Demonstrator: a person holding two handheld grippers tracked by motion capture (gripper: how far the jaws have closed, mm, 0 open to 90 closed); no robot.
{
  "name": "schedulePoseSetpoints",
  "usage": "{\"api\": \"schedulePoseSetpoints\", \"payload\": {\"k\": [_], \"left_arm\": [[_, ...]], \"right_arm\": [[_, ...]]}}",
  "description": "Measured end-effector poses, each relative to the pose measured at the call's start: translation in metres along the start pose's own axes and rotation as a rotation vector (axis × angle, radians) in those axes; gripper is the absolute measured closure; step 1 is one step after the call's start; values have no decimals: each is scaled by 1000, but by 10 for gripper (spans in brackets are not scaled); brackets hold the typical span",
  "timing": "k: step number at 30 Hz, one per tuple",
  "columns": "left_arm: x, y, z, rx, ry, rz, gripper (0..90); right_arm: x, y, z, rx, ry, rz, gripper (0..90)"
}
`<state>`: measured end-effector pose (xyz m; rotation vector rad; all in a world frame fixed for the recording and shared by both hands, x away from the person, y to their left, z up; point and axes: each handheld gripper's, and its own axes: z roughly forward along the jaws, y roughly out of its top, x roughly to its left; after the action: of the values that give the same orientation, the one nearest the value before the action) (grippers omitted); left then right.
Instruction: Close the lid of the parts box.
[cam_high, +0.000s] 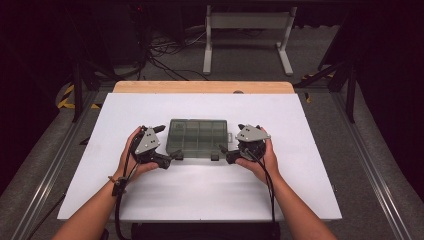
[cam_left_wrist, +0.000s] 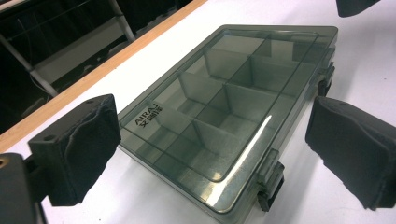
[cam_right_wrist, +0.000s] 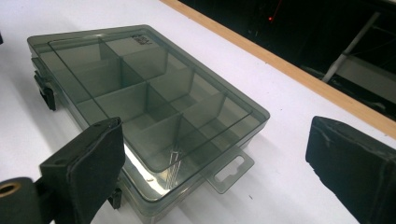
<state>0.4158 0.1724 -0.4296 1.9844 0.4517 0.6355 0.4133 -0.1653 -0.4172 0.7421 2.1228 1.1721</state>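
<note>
The smoky compartment box (cam_high: 197, 136) lies closed mid-table (cam_high: 300, 150), long axis left to right. My left tongs (cam_high: 172, 156) and right tongs (cam_high: 225, 153) gape empty at its near corners, about equally close, latches (cam_left_wrist: 271, 186) facing me.

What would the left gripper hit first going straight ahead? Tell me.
Probably the smoky compartment box: the open left gripper points at its near end, jaws standing either side of that corner. Depth is hard to judge, so contact could come at the latch.
</note>
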Motion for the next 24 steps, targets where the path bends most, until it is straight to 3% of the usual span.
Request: {"api": "schedulePoseSetpoints", "payload": {"k": [8,24], "left_arm": [[-6,4,-5,-19,0,30,44],[-14,0,-34,-32,2,59,39]], "right_arm": [[2,-2,-10,-4,6,3,58],[0,-9,-34,-16,-4,11,57]]}}
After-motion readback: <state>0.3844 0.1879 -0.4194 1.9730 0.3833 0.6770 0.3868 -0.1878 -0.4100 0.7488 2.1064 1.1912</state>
